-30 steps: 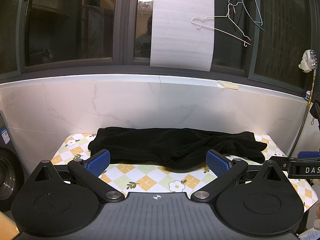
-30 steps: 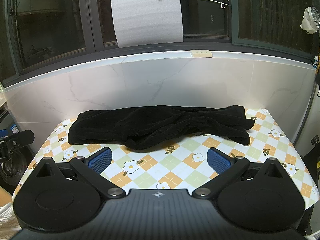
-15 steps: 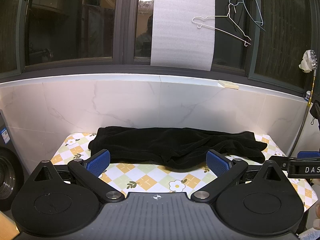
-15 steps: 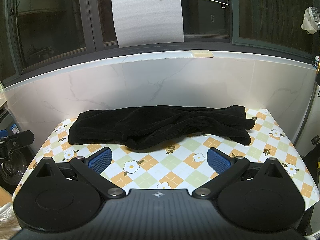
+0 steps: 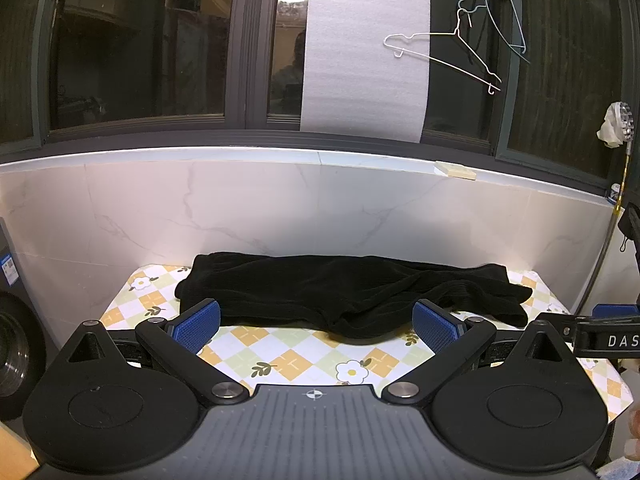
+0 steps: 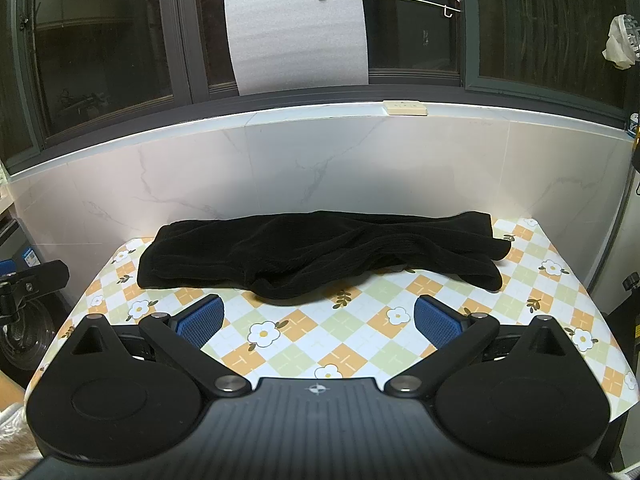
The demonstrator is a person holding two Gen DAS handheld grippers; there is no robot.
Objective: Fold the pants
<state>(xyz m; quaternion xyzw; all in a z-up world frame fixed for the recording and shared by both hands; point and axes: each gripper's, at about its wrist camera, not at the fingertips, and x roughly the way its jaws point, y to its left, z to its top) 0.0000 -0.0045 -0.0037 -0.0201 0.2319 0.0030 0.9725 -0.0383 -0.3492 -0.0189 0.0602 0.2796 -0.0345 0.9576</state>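
Observation:
Black pants point(image 5: 340, 292) point(image 6: 316, 254) lie lengthwise across the far half of a small table covered in a checked flower-print cloth point(image 5: 292, 360) point(image 6: 360, 332). The waist end is at the left, the leg ends at the right, and the fabric is rumpled with a bulge at the front middle. My left gripper point(image 5: 316, 326) is open near the table's front edge, short of the pants, with nothing between its blue pads. My right gripper point(image 6: 318, 322) is likewise open over the front of the cloth, apart from the pants. Part of the right gripper shows at the left wrist view's right edge.
A white marble-look wall point(image 6: 320, 168) rises right behind the table, with dark windows above. Wire hangers point(image 5: 444, 56) and a white foam sheet point(image 5: 364, 52) hang at the window. A washing machine point(image 5: 12, 344) stands left of the table.

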